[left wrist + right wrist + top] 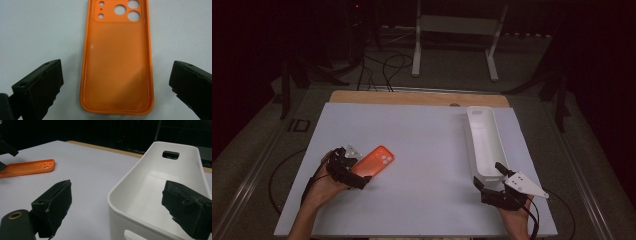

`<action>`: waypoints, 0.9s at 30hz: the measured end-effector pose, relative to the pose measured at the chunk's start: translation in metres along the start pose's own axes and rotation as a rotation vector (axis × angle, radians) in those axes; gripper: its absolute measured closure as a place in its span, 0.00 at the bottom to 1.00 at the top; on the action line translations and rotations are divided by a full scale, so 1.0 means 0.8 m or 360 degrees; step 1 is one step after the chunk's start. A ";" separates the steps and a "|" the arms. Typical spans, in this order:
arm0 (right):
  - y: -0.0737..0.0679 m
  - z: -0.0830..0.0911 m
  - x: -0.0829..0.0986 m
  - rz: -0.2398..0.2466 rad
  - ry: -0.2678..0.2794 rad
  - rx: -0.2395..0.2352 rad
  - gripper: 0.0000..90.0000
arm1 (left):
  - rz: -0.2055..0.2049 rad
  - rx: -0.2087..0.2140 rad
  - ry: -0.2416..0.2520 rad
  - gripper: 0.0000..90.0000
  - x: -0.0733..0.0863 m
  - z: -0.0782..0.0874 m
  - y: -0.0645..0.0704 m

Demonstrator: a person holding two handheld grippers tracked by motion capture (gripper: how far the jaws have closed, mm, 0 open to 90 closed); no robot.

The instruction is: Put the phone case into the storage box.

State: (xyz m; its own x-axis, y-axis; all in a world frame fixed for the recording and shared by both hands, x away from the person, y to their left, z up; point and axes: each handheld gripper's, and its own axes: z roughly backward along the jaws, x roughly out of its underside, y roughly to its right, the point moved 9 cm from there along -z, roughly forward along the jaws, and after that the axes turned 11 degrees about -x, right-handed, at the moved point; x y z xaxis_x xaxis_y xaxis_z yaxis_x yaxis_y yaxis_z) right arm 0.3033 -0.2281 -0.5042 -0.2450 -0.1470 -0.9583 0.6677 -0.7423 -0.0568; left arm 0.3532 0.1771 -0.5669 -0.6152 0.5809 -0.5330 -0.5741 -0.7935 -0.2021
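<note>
The left gripper (354, 172) is sitting nearest, close to the counter's (422, 150) front-left corner, and its jaws are standing wide, one on each side of the orange phone case (375, 161). In the left gripper view the case (117, 60) is lying flat with its hollow side up and its camera cut-outs pointing away, and neither jaw is touching it, so the grasp is not yet made. Moving rightward, the middle of the counter is lying bare. Towards the right edge, the long white bin (484, 142) is standing lengthwise, running from near the back edge forward, and it is looking empty as far as its inside shows. The right gripper (492, 180) is waiting at the bin's near end with its jaws spread wide too; in the right gripper view the bin's rim (140, 202) is lying between them, untouched. The work is probably at its start: closing on the case, lifting it and carrying it across to the bin are all remaining.
</note>
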 end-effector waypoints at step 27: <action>0.001 0.001 -0.001 0.0003 0.0005 0.0003 0.10 | -0.0056 0.0011 -0.0114 0.00 0.008 -0.014 0.000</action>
State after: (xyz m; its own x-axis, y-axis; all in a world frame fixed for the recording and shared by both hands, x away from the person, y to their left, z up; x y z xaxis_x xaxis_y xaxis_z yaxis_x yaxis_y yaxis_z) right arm 0.3036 -0.2291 -0.5034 -0.2415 -0.1465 -0.9593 0.6668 -0.7433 -0.0544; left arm 0.3555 0.1788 -0.5796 -0.6314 0.6200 -0.4658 -0.5995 -0.7713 -0.2139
